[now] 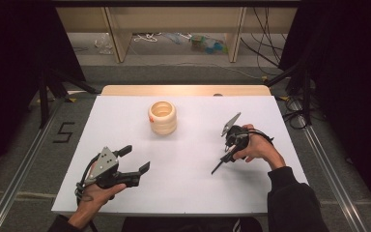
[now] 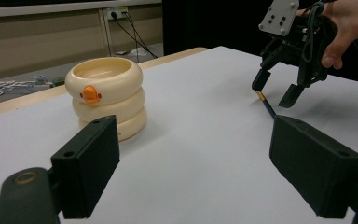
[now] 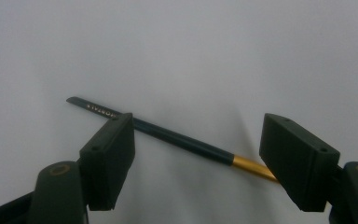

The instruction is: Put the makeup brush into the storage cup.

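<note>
Reaching stage: right gripper [image 3: 196, 154] hangs low over the pencil [image 3: 168, 135], jaws spread w/ pencil lying between, not pinched yet. Next needs lowering & squeezing across the shaft. Left gripper [image 1: 137, 159] idles spread; farther off stands duck cup [image 1: 163, 117]

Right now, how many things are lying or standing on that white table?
2: a cream ring-stacked duck-faced cup standing toward the far middle, and a dark pencil with a gold band lying under the right gripper.

pencil [image 3: 182, 138]: glossy dark lacquer, gold metal band | table [image 1: 193, 188]: matt white
</note>
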`<state>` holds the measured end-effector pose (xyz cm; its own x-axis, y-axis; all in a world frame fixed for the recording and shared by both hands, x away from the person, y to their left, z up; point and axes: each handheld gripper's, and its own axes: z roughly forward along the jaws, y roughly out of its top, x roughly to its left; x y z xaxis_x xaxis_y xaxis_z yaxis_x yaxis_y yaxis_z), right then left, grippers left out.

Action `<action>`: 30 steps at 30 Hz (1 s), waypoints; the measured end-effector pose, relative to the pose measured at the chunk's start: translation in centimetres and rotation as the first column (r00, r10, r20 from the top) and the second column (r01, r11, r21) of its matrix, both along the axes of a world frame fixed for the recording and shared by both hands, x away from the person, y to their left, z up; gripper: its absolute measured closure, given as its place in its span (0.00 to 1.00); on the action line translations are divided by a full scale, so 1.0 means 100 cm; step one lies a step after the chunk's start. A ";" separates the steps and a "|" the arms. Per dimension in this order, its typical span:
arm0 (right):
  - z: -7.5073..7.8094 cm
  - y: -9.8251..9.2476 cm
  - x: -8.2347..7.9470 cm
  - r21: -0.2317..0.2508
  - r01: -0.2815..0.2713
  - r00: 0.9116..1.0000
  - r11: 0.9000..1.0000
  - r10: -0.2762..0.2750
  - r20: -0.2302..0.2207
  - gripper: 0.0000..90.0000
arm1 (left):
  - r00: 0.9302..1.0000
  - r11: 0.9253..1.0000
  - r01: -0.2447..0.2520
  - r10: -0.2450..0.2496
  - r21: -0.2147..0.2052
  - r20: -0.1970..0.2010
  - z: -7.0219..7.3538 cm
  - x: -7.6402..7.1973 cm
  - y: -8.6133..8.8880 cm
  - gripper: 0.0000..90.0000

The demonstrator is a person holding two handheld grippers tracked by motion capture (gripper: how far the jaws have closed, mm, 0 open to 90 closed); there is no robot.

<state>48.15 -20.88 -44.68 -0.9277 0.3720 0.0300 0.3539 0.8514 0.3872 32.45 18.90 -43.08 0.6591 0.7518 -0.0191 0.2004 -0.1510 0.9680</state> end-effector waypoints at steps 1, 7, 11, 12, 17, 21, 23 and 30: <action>-0.001 0.001 0.001 -0.016 -0.007 1.000 1.000 0.007 0.002 0.32 | 1.000 1.000 0.000 0.000 0.001 -0.001 0.000 0.000 0.000 0.17; 0.002 0.004 0.002 -0.056 -0.026 1.000 0.998 0.027 0.014 0.32 | 1.000 1.000 -0.004 0.004 -0.006 -0.005 0.000 0.000 0.000 0.17; 0.001 0.007 0.003 -0.072 -0.041 0.999 0.997 0.042 0.009 0.33 | 1.000 1.000 -0.002 0.002 -0.004 -0.003 0.000 0.000 0.000 0.17; 0.000 0.008 0.004 -0.079 -0.044 0.999 0.996 0.045 0.010 0.33 | 1.000 1.000 0.001 -0.001 0.000 -0.001 0.000 0.000 0.000 0.17; -0.003 0.009 0.003 -0.099 -0.063 0.998 0.993 0.063 0.001 0.34 | 1.000 1.000 -0.001 0.001 -0.003 -0.001 0.000 0.000 0.000 0.17; -0.005 0.011 0.003 -0.111 -0.068 0.998 0.992 0.067 -0.007 0.34 | 1.000 1.000 -0.002 0.002 -0.010 -0.004 0.000 0.000 0.000 0.17; -0.005 0.011 0.003 -0.114 -0.070 0.998 0.991 0.069 -0.012 0.35 | 1.000 1.000 -0.001 0.001 -0.007 -0.003 0.000 0.000 0.000 0.17; -0.006 0.013 0.004 -0.126 -0.084 0.996 0.988 0.083 -0.014 0.35 | 1.000 1.000 0.001 -0.001 -0.003 -0.001 0.000 0.000 0.000 0.17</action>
